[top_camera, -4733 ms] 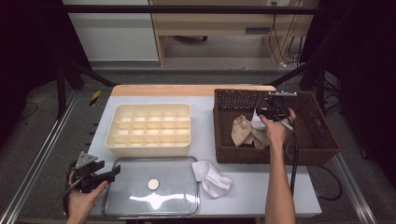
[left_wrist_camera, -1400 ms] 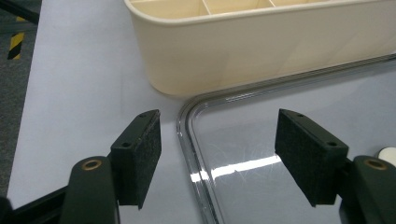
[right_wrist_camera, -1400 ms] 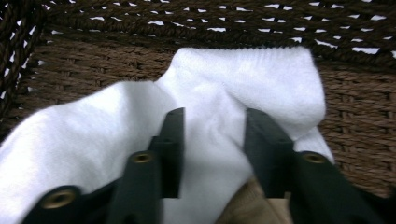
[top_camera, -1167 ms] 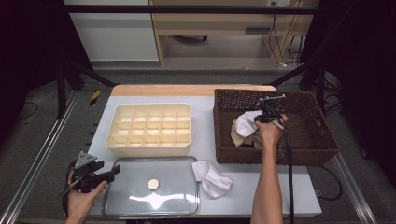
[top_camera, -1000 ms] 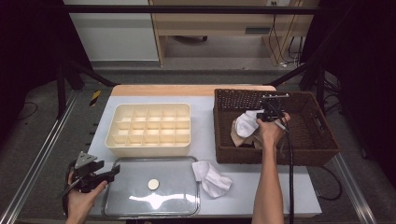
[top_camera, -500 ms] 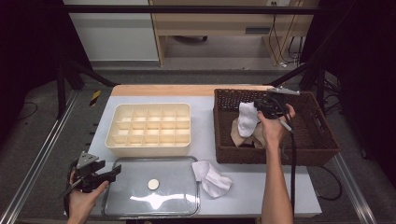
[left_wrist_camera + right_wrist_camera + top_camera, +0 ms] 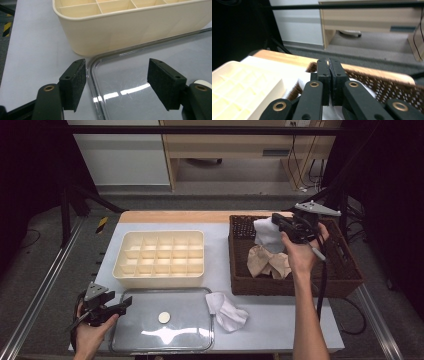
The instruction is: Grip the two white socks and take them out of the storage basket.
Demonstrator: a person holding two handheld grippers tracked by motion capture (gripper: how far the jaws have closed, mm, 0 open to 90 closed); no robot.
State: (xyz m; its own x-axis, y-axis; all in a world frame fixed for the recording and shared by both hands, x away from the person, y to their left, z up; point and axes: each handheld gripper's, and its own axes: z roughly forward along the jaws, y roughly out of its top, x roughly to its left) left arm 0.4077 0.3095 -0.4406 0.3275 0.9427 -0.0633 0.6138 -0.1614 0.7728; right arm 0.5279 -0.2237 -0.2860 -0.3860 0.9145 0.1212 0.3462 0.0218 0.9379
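Note:
In the high view my right gripper [image 7: 276, 221] is raised above the brown wicker basket [image 7: 295, 288] and is shut on a white cloth [image 7: 267, 238] that hangs from its jaws. In the right gripper view the jaws [image 7: 328, 62] are pressed together, with the white cloth [image 7: 305, 77] showing below and beside them. A beige cloth [image 7: 268, 263] lies in the basket. My left gripper [image 7: 121, 306] rests at the table's front left, open, its jaws [image 7: 116, 82] straddling the corner of a clear lid [image 7: 140, 75] with nothing between them.
A cream compartment tray [image 7: 160, 258] stands mid-table, and its wall [image 7: 130, 30] is close ahead of the left gripper. The clear lid [image 7: 190, 330] bears a small round white piece [image 7: 163, 317]. Another white cloth [image 7: 227, 312] lies on the table in front of the basket.
My right gripper has risen out of the basket, lifting the white cloth clear of the beige one. The left gripper has stayed put.

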